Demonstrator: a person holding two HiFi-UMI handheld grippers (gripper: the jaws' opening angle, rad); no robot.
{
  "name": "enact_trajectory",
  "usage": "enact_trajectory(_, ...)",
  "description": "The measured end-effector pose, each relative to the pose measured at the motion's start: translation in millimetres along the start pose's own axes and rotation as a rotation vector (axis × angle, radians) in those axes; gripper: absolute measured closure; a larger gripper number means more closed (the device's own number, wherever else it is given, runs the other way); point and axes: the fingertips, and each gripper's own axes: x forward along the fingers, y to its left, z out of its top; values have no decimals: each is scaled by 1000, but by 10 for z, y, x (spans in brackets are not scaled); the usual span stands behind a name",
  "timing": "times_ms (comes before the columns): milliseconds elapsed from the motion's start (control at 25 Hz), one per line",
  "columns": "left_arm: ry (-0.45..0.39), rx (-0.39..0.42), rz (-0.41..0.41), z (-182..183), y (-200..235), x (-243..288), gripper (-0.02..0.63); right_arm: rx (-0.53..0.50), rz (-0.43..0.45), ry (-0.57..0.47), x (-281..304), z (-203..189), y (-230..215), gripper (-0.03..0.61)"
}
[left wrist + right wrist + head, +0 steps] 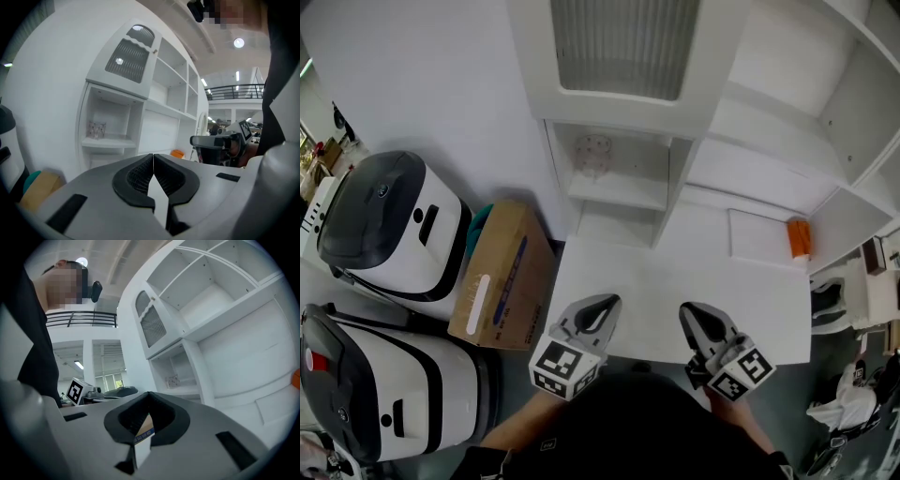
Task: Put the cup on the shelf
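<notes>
A small clear patterned cup (592, 153) stands on the shelf (619, 194) inside the lower cubby of the white cabinet. It also shows in the left gripper view as the cup (96, 129) and in the right gripper view as the cup (172, 380). My left gripper (605, 302) hovers over the near edge of the white tabletop (675, 281), well short of the cup. Its jaws are shut with nothing between them (153, 157). My right gripper (692, 311) hangs beside it, equally far from the cup, its tips meeting on nothing (147, 393).
A cardboard box (502, 272) leans on the floor left of the table, beside two white-and-black machines (384, 225). An orange object (799, 237) lies at the table's far right. A louvred cabinet door (623, 42) hangs above the cubby, with open shelves to its right.
</notes>
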Motion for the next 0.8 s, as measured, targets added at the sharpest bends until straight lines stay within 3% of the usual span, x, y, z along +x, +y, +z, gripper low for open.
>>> enact_trajectory(240,-18,1,3,89,59,39,600,-2,5,-9,-9,37,6,563)
enact_trajectory(400,-2,61,3,59,47,53,600,6,8,1,29,5,9,563)
enact_trajectory(800,7,55,17,34,167,-36,600,11,29,27,163,-58,82,563)
